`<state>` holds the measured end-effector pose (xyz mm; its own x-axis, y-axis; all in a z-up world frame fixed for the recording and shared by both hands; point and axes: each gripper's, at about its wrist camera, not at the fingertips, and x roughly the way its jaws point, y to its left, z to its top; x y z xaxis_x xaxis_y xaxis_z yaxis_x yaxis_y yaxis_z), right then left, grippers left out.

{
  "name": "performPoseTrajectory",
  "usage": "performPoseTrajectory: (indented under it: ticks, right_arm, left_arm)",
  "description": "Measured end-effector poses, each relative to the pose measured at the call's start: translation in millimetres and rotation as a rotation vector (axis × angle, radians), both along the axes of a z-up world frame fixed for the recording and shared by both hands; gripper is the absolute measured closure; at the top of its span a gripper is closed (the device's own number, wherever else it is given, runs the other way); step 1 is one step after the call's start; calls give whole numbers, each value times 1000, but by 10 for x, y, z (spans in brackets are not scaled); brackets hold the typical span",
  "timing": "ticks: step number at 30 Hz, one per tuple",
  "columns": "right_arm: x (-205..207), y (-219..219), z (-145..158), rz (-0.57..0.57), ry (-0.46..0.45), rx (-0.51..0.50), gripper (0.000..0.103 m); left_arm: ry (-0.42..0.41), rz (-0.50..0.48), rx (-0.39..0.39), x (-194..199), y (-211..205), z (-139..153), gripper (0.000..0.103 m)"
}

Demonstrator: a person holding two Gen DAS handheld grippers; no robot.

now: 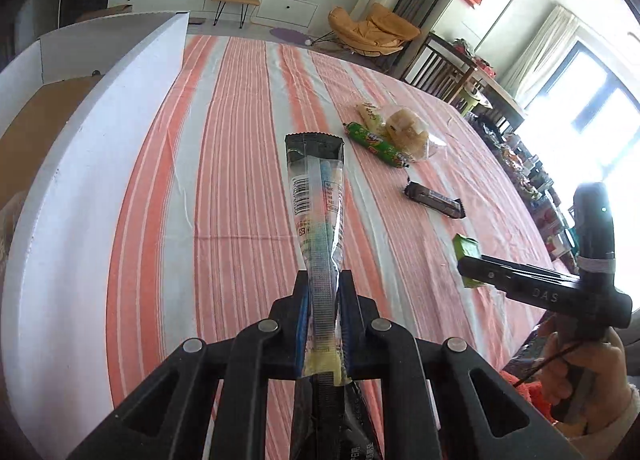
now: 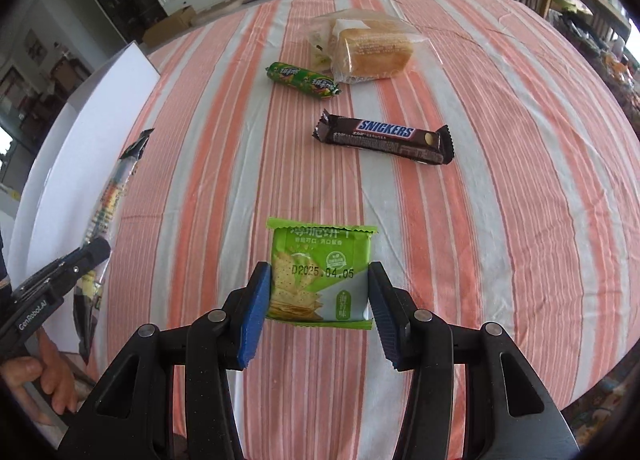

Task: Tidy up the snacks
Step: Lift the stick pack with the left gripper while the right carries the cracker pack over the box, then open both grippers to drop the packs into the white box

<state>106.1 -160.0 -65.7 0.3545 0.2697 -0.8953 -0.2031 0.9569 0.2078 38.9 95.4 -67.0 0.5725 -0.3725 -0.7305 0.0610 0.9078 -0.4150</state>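
Note:
My left gripper [image 1: 323,280] is shut on a long clear-and-black snack stick pack [image 1: 318,196] and holds it above the striped tablecloth [image 1: 224,164], next to a white box [image 1: 92,164]. My right gripper [image 2: 320,272] is shut on a green cracker packet [image 2: 320,276] and holds it over the cloth. The left gripper and its pack [image 2: 108,196] show at the left of the right wrist view. On the cloth lie a Snickers bar [image 2: 384,138], a green sausage [image 2: 304,80] and a bagged bread [image 2: 368,50].
The white box [image 2: 80,164] stands open along the table's left side, with a brown cardboard bottom [image 1: 36,128]. Chairs [image 1: 444,68] and a cluttered side table [image 1: 532,180] stand beyond the right edge. A TV cabinet [image 1: 208,0] is at the far wall.

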Motion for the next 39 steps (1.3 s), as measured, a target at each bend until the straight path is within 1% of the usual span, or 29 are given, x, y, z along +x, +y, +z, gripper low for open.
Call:
performPoseTrajectory:
  ticks: [3, 5, 6, 8, 9, 11, 13, 14, 16, 17, 18, 19, 20, 21, 22, 23, 25, 27, 29, 31, 33, 35, 37, 39]
  right_arm:
    - [-63, 205, 315, 46, -54, 40, 52]
    - [-113, 475, 607, 102, -108, 78, 52]
    - [-142, 632, 758, 134, -134, 103, 52]
    - [-224, 985, 1054, 210, -178, 154, 52]
    - [-261, 1196, 1188, 255, -195, 183, 52]
    - [-333, 1633, 1410, 348, -212, 243, 52]
    - [-410, 2064, 1542, 433, -207, 302, 52]
    - [-459, 2270, 1574, 470, -200, 326, 52]
    - [-550, 2649, 1555, 536, -179, 356, 50]
    - [-587, 2822, 1500, 567, -160, 363, 47]
    - [-631, 2968, 1421, 594, -136, 358, 40]
    - [-652, 3076, 1342, 614, -113, 347, 37]
    - [-661, 3131, 1256, 621, -95, 331, 37]
    - [-662, 3125, 1180, 617, -85, 319, 37]
    - [-657, 3060, 1106, 609, -83, 314, 37]
    - [-631, 2969, 1039, 593, -90, 301, 37]
    - [-562, 2695, 908, 541, -140, 230, 37]
    - [-530, 2370, 755, 489, -220, 113, 32]
    - [-465, 1979, 503, 410, -275, -21, 32]
    - [-389, 1536, 200, 309, -292, -154, 32]
    - [-343, 1087, -63, 206, -287, -241, 32]
    - [-327, 698, -247, 115, -281, -282, 32]
    - [-328, 398, -352, 41, -272, -297, 32]
    - [-308, 178, -368, -38, -235, -250, 32]
  left_arm:
    - [-73, -16, -125, -362, 140, 487, 90]
    - [-139, 5, -175, -614, 331, 816, 90]
    - [-176, 25, -185, -715, 445, 987, 90]
    - [-249, 93, -172, -932, 743, 1278, 90]
    - [-279, 137, -159, -1033, 925, 1393, 90]
    - [-305, 240, -110, -1177, 1268, 1521, 90]
    - [-302, 362, -30, -1262, 1619, 1522, 90]
    - [-279, 429, 20, -1266, 1795, 1461, 90]
    - [-209, 519, 115, -1224, 2073, 1273, 88]
    - [-153, 559, 179, -1203, 2203, 1134, 83]
    - [-103, 596, 227, -1159, 2293, 999, 76]
    - [-64, 625, 251, -1180, 2383, 862, 59]
    - [-31, 647, 262, -1171, 2431, 765, 39]
    - [-10, 661, 270, -1158, 2431, 660, 32]
    - [-9, 663, 279, -1157, 2406, 611, 25]
    - [-19, 657, 294, -1138, 2335, 569, 23]
    - [-37, 619, 329, -1020, 2148, 560, 21]
    - [-67, 559, 360, -906, 1904, 593, 18]
    - [-105, 490, 391, -794, 1613, 628, 12]
    - [-138, 422, 436, -688, 1296, 725, 11]
    - [-157, 369, 480, -570, 1025, 744, 11]
    - [-162, 326, 500, -494, 800, 747, 11]
    - [-162, 296, 506, -430, 643, 731, 11]
    - [-158, 277, 523, -357, 486, 727, 11]
